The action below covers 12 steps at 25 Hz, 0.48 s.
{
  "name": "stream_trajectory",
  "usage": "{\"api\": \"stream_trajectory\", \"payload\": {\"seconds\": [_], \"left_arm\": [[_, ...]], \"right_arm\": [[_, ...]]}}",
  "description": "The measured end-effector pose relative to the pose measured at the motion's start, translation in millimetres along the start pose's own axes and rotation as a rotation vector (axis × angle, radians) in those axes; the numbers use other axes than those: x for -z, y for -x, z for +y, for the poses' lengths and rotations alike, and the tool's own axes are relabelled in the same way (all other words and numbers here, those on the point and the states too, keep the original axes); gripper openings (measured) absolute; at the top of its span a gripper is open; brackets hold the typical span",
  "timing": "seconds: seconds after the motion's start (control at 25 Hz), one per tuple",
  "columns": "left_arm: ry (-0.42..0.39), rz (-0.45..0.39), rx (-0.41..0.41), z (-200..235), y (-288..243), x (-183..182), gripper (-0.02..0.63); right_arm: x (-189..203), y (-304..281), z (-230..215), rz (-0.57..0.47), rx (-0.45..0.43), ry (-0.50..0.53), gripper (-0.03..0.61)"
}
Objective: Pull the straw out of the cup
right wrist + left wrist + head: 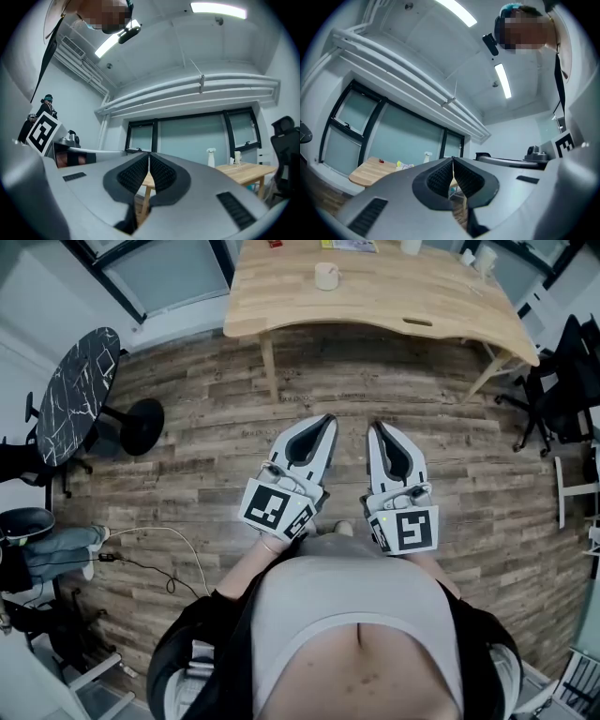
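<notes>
Step in hand, the approach: walk to the pale wooden counter [375, 296], where the cup [326, 276] stands well ahead of you (its straw too small to make out), before parting any jaws. Your left hand-held gripper [327, 419] and right hand-held gripper [375, 427] are both closed tight on nothing. Surroundings: plank floor [216, 456], round black marbled table [80, 395] left, office chairs [567, 381] right.
</notes>
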<state>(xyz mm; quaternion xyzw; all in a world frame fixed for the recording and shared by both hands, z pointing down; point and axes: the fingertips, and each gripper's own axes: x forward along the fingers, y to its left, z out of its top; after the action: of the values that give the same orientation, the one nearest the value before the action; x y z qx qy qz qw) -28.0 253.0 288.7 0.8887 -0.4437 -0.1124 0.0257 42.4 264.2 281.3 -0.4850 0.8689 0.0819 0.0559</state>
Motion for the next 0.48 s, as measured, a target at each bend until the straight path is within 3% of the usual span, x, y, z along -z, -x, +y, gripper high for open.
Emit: {"api": "stream_trajectory", "payload": {"seconds": [0.48], "left_arm": [[0.016,0.016,-0.004,14.8,6.0,5.2,0.011]], "right_arm": [[4.3,-8.3,10.8,-0.004,-0.008,-0.042,0.037]]}}
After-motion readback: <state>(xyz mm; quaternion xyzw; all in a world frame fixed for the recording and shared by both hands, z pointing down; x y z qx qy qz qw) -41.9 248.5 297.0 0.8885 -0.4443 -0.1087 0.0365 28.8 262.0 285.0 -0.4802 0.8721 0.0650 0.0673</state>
